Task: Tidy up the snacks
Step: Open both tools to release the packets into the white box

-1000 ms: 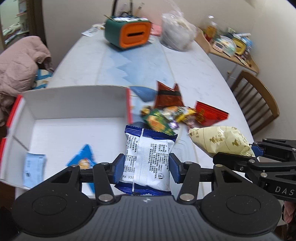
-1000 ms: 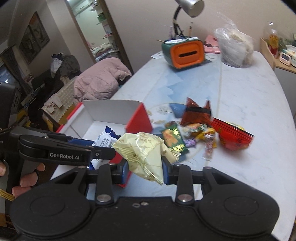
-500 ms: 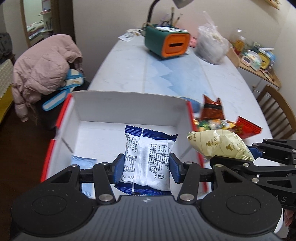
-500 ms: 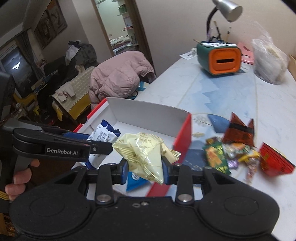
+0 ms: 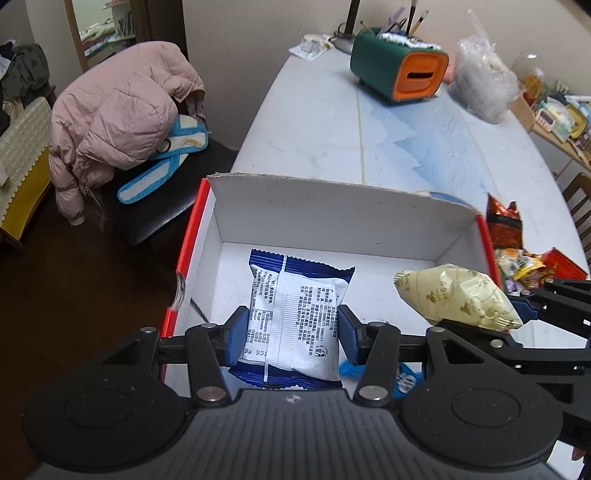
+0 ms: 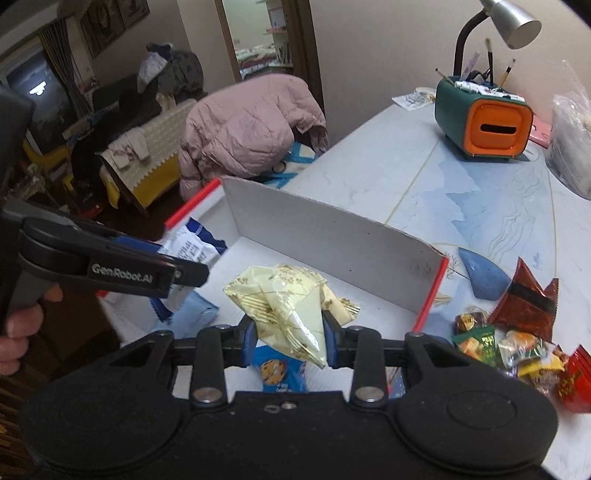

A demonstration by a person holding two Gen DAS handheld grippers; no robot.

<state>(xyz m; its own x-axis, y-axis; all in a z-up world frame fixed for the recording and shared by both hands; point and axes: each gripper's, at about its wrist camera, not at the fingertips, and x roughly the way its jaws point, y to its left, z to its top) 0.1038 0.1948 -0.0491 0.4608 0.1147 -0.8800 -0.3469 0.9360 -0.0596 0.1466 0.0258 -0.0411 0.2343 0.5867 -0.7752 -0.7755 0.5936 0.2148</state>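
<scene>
A blue-and-white snack packet [image 5: 295, 314] hangs over the open white box [image 5: 343, 218] with red outer walls, and my left gripper [image 5: 291, 332] is shut on it. My right gripper [image 6: 290, 338] is shut on a pale yellow crinkly snack bag [image 6: 284, 295], also above the box floor; that bag [image 5: 458, 295] shows at the right of the left wrist view. The left gripper [image 6: 184, 273] with its packet [image 6: 188, 247] appears at the left of the right wrist view. Small blue packets [image 6: 280, 369] lie on the box floor.
A pile of loose snacks [image 6: 517, 332] lies on the marble table [image 6: 406, 155] right of the box. A green-and-orange holder [image 6: 484, 122], a lamp [image 6: 509, 18] and a plastic bag [image 6: 572, 144] stand at the far end. A pink jacket [image 5: 118, 118] covers a chair at the left.
Both grippers have moved left with their snacks, from beside the snack pile to over the inside of the box. Neither grip has changed.
</scene>
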